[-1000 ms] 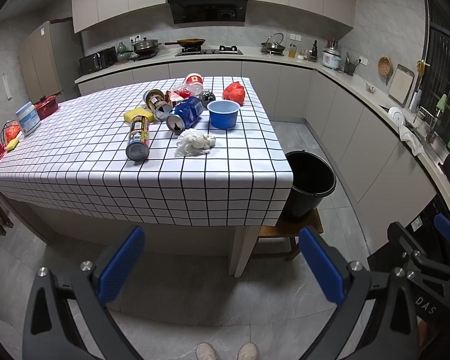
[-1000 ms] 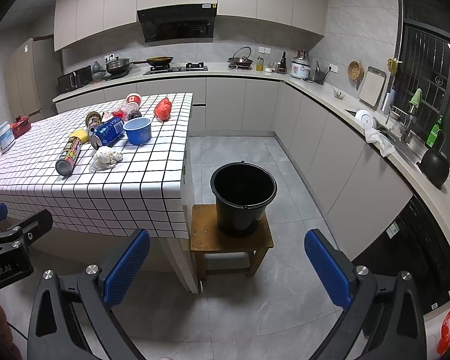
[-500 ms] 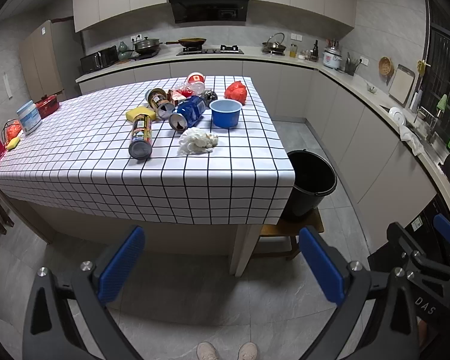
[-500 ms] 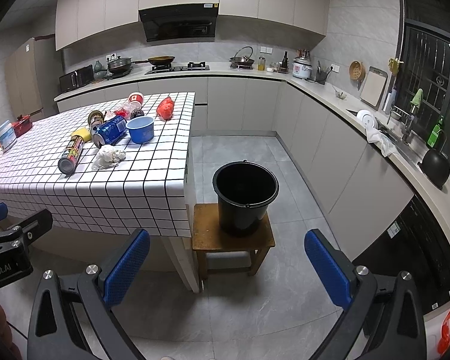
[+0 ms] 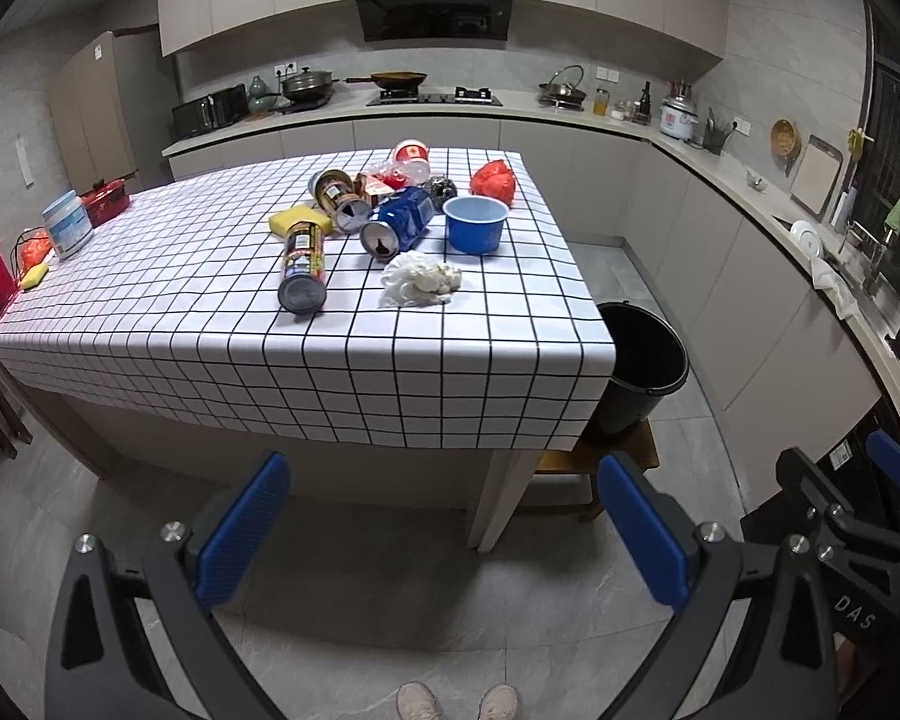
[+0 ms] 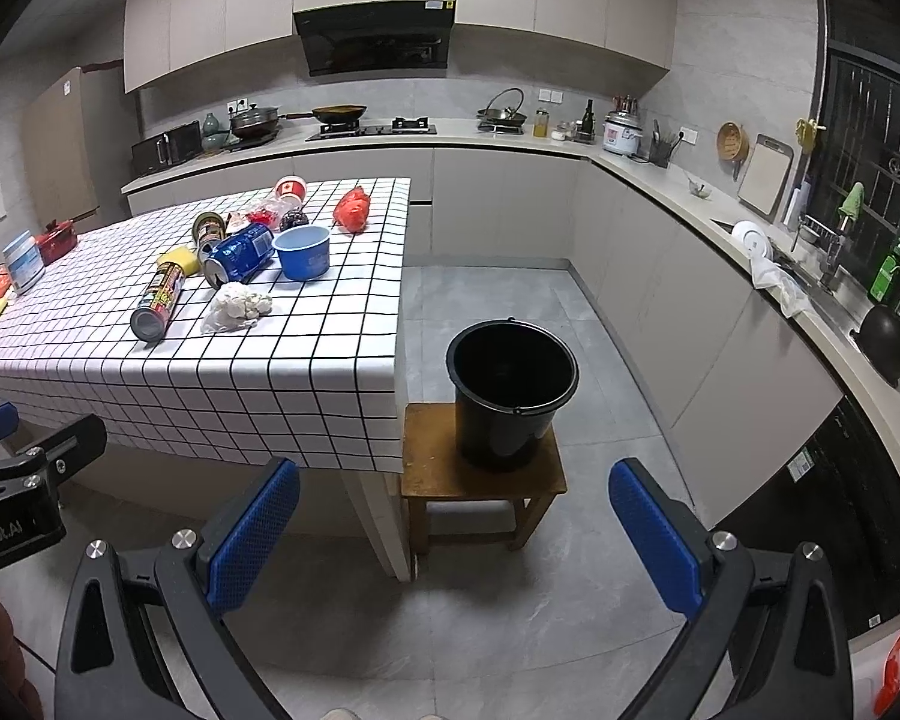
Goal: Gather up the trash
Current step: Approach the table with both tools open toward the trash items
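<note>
The right gripper [image 6: 453,531] hangs over the floor with its jaws wide apart and nothing between them. A black bucket [image 6: 512,391] stands upright on a wooden stool [image 6: 429,468] just beside the table's [image 6: 306,372] right edge. On the table, toward its far right corner, lie a tissue wad [image 6: 237,306], a blue can [image 6: 240,254], a tall can [image 6: 158,299], a blue bowl [image 6: 303,251] and a red bag [image 6: 352,210].

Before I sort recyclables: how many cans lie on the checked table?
3, all on their sides: a tall yellow-and-black can nearest the front, a blue can beside the blue bowl, a gold-labelled can behind. More may hide in the clutter.
</note>
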### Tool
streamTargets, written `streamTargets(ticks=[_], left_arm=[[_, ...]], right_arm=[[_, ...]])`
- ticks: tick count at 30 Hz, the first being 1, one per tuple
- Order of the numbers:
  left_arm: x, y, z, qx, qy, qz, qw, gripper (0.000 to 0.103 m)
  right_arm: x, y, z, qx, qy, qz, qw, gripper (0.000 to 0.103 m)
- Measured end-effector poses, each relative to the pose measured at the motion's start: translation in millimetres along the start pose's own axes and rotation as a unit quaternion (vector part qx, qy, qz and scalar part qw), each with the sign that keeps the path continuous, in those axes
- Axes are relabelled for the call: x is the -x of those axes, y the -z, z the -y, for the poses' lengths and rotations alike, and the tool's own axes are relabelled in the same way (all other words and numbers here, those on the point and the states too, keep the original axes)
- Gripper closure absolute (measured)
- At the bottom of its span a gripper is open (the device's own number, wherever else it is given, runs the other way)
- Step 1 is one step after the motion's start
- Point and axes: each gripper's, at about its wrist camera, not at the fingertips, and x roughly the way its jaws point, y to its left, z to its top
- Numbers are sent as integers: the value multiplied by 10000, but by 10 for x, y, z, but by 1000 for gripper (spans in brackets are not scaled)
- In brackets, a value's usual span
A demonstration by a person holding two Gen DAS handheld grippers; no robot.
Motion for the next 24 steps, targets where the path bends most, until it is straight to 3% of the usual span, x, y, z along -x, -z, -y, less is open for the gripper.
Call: streamTargets(ticks=[24], left_arm=[[-218,-130,-455,152,-112,-82,9998,0]], right_arm=[[-151,-182,-414,95,-135,-39,9999,0]])
